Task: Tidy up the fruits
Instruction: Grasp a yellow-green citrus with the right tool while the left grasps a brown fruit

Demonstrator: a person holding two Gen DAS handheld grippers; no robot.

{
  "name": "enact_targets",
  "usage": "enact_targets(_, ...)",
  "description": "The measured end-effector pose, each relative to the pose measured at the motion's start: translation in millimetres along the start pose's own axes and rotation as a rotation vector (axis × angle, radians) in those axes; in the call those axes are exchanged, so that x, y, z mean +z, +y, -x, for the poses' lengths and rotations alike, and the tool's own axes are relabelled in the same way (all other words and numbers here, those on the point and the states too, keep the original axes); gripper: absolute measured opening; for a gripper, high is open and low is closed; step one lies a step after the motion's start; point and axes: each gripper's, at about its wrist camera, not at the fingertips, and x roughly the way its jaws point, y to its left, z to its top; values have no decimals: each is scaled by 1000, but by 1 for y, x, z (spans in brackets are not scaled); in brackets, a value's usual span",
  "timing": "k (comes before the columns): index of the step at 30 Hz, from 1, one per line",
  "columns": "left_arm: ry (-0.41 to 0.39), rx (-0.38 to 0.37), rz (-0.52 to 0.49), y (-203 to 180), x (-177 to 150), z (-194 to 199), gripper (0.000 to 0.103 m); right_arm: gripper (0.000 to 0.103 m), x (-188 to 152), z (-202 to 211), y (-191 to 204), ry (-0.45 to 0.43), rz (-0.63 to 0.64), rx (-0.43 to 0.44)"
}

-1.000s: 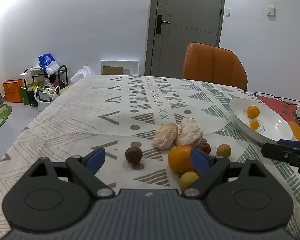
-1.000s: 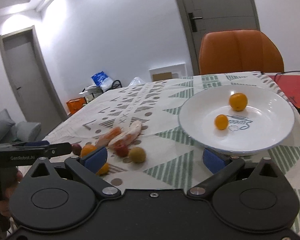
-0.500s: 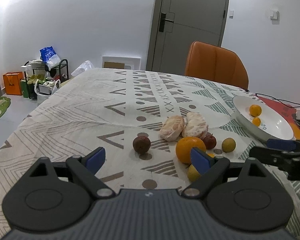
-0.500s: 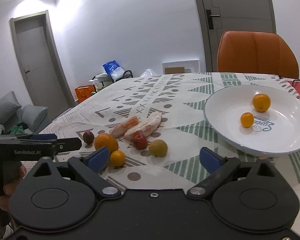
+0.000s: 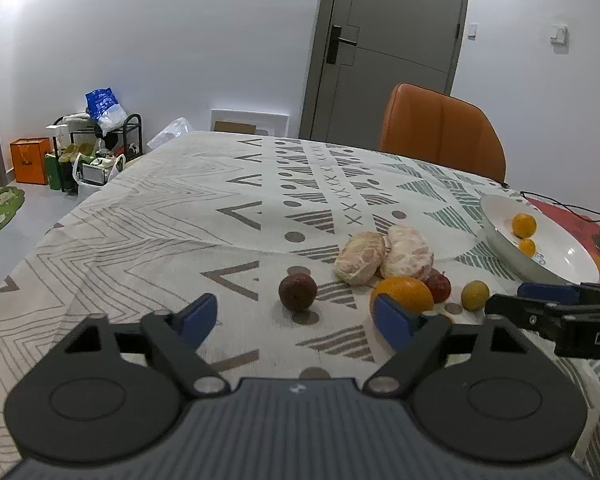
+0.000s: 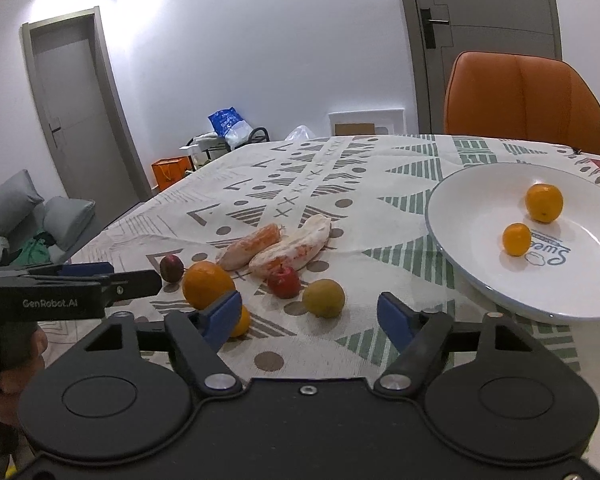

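On the worktop [image 6: 380, 168], two peeled fruit halves [image 6: 276, 242] lie side by side. Before them sit a large orange [image 6: 206, 284], an apple [image 6: 284, 282] and a round fruit [image 6: 324, 298]; a dark fruit [image 6: 171, 268] lies left. Right, a plate [image 6: 460, 240] holds two small oranges [image 6: 530, 216]. A chair [image 6: 524, 100] stands behind.

A dark round fruit [image 5: 298, 291] is seen at centre frame between the parted blue pads of the left gripper [image 5: 296, 318], whose jaws have just been closing; nothing is gripped. An orange [image 5: 402, 293] is partly hidden behind the right pad.

Small orange fruit [image 6: 242, 322] half hidden behind right tool's finger; plate [image 6: 452, 248] cropped.
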Motion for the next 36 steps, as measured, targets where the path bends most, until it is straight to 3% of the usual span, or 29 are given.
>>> enact_targets(4, 4, 2, 6, 2, 3, -8, 72, 59, 2, -6, -2, 13, -4, 0)
enact_targets(16, 30, 7, 18, 7, 8, -29, 52, 54, 4, -24, -6, 37, -9, -9)
enact_targets(21, 32, 3, 23, 7, 9, -35, 38, 44, 4, -31, -6, 48, -1, -18)
enact_targets(22, 35, -9, 26, 7, 9, -36, 27, 36, 4, -31, -6, 47, 1, -23)
enact_targets(23, 38, -13, 28, 7, 9, -36, 23, 26, 4, -31, -7, 45, -1, -30)
enact_targets(36, -10, -33, 14, -6, 19, -10, 23, 26, 8, -8, -12, -13, -29, -17)
